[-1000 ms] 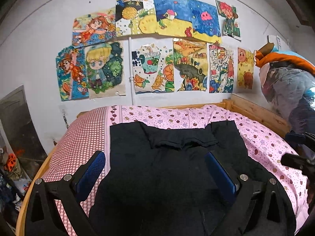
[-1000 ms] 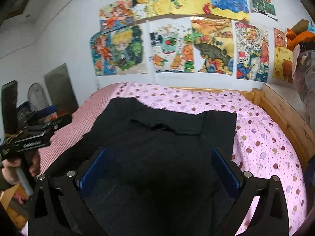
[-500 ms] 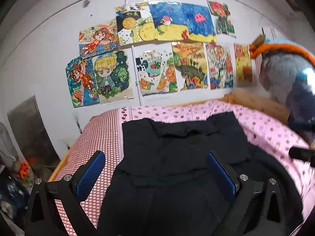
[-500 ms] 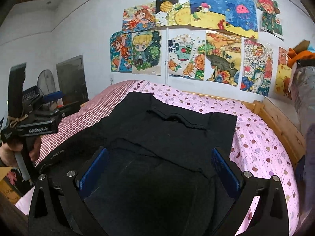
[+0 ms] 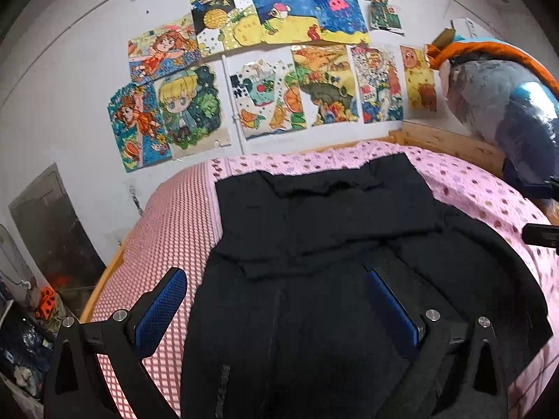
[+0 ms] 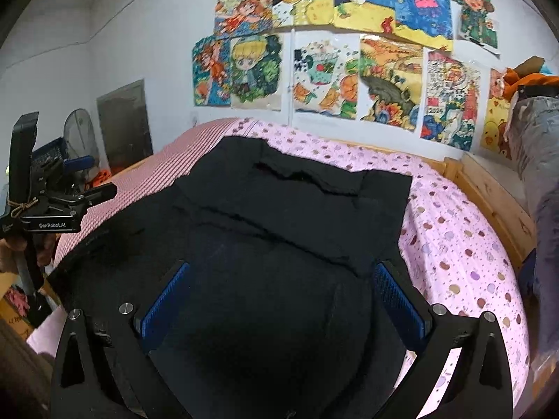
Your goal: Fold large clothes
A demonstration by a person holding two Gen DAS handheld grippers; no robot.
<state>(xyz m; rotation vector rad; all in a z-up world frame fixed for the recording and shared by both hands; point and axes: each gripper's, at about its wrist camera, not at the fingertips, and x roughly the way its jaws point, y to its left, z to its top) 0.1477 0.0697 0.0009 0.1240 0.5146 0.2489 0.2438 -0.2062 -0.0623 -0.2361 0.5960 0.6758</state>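
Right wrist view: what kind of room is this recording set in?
Most likely a child's bedroom at home. A wooden-framed bed with a pink dotted sheet fills the view, and hand-coloured cartoon drawings cover the white wall behind. A black garment lies spread on the bed.

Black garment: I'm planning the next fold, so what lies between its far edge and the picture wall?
Only pink dotted bedsheet and the wooden bed frame; right wrist view shows it best.

My grippers (image 5: 276, 309) (image 6: 283, 302) are black, with blue ribbed pads (image 5: 160, 310), silver screws, and white "GenRobot.AI" lettering beside twine.
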